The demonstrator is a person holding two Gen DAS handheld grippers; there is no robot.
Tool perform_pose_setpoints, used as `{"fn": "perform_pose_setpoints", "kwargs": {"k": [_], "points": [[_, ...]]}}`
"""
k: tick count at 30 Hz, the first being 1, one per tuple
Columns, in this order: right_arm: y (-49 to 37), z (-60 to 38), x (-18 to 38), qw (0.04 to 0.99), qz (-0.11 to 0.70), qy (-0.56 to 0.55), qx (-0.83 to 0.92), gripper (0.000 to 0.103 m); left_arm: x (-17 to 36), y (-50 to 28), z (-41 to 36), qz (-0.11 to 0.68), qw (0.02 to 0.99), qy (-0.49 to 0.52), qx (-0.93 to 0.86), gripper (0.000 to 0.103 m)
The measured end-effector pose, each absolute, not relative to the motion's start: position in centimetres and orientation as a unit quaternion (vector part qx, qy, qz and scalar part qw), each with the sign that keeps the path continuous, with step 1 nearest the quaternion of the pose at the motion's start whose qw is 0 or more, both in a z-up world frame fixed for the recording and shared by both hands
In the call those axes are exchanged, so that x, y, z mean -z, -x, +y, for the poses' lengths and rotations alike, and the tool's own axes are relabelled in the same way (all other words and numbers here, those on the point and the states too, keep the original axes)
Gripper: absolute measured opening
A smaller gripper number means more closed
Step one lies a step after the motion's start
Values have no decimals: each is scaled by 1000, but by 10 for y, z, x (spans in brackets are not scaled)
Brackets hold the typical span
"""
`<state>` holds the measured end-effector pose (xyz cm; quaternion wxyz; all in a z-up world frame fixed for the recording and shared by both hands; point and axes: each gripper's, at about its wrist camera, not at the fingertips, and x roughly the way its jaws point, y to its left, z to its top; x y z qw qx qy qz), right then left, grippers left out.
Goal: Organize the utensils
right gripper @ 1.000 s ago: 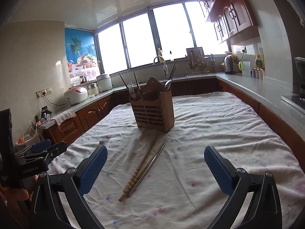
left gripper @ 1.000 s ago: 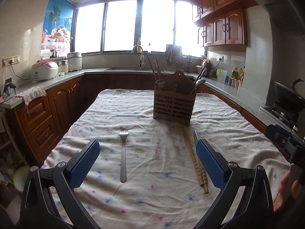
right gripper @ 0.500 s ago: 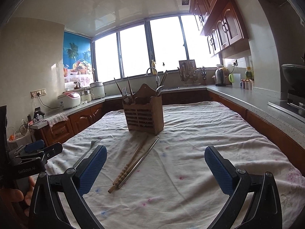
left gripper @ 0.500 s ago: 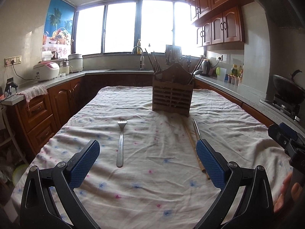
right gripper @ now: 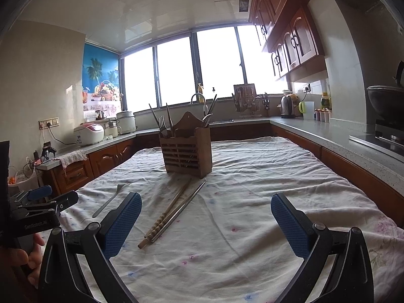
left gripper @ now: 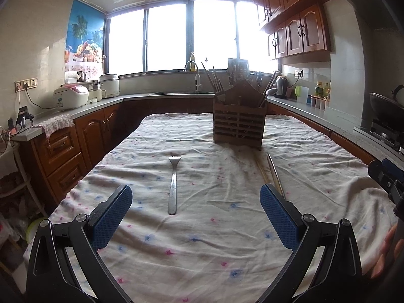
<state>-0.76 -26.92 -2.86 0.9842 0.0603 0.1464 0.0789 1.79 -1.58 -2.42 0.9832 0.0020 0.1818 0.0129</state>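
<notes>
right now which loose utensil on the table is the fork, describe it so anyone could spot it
Start at the wooden utensil holder standing on the floral tablecloth. Nearer the camera and to its left, the fork lies alone, flat, tines toward the holder. Its short silver body with prongs sets it apart from the long chopsticks lying right of it.

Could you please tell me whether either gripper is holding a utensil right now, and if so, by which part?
Nothing is held. The left gripper and right gripper are both open, while the fork and chopsticks lie untouched on the tablecloth.
</notes>
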Motion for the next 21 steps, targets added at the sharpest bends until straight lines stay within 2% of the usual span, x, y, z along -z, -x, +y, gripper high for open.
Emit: {"fn": "perform_pose_setpoints", "kwargs": {"k": [21], "points": [[10,-278,29,984,144,-74,-75,103,12,-13,-23,171,985,-18,-14,103]]}}
